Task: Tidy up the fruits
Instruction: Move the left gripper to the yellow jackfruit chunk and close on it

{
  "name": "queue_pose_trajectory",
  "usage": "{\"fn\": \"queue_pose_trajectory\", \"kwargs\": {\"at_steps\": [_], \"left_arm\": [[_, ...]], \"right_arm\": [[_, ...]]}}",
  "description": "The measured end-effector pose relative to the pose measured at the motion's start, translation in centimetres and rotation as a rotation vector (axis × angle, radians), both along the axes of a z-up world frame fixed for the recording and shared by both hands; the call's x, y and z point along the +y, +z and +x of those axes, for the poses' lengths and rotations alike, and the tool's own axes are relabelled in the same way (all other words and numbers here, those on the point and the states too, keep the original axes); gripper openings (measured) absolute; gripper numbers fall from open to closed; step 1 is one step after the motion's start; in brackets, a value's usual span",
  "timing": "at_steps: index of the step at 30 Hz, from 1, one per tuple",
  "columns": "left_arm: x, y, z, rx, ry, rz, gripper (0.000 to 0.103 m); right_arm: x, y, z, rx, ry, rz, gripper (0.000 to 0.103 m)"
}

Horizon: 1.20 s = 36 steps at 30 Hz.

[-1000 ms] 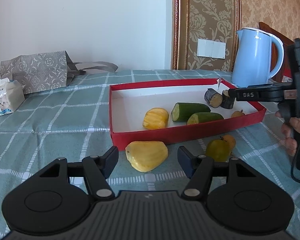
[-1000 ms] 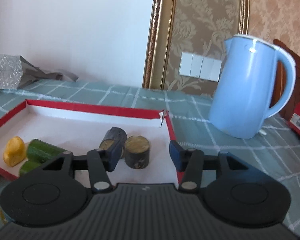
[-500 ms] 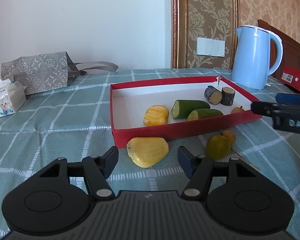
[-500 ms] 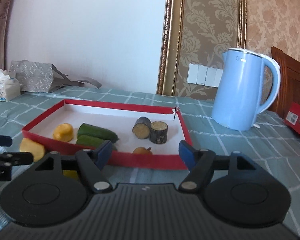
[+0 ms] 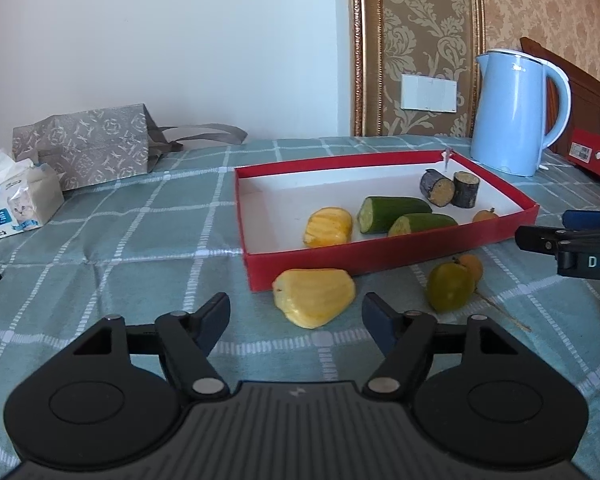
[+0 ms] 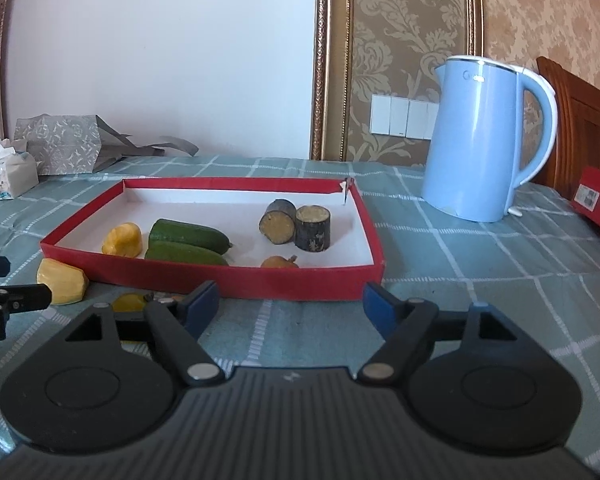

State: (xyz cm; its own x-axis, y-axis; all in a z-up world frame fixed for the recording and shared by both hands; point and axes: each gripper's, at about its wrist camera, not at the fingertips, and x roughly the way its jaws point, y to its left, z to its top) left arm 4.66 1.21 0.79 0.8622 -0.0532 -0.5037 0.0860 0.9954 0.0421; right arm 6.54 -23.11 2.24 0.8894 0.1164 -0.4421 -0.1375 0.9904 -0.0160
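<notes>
Jackfruit pod (image 5: 314, 297) looks soft, slippery; left gripper (image 5: 296, 318), fingers spreading and empty, should pinch its wide middle gently.

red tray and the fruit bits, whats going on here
A person with two handheld grippers is sorting fruit into the red tray. Both the left gripper and right gripper are empty, jaws opening. A yellow piece, green fruit and small orange fruit lie outside it.

Plain white wall (image 5: 160, 40) behind, bright with daylight. Gold-framed panel of patterned wallpaper (image 6: 396, 40) to the right, with white switches (image 6: 400, 121). Dark wooden furniture (image 6: 580, 120) at far right; checked green cloth (image 5: 120, 232) over the worktop.
</notes>
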Motion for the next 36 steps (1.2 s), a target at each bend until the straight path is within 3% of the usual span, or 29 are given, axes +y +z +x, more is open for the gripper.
{"fn": "queue_pose_trajectory", "kwargs": {"at_steps": [6,12,23,36], "left_arm": [[1.0,-0.1,0.6,0.026,0.025,-0.034,0.073],[0.5,-0.3,0.8,0.027,0.012,-0.018,0.075],[0.3,-1.0,3.1,0.085,0.009,-0.090,0.076],[-0.8,-1.5,4.6,0.095,0.054,-0.057,0.077]], "right_arm": [[0.2,-0.1,0.0,0.007,0.019,-0.007,0.077],[0.2,0.0,0.1,0.011,0.020,-0.001,0.077],[0.4,0.0,0.0,0.017,0.036,0.008,0.077],[0.6,0.0,0.0,0.020,0.051,0.012,0.077]]}}
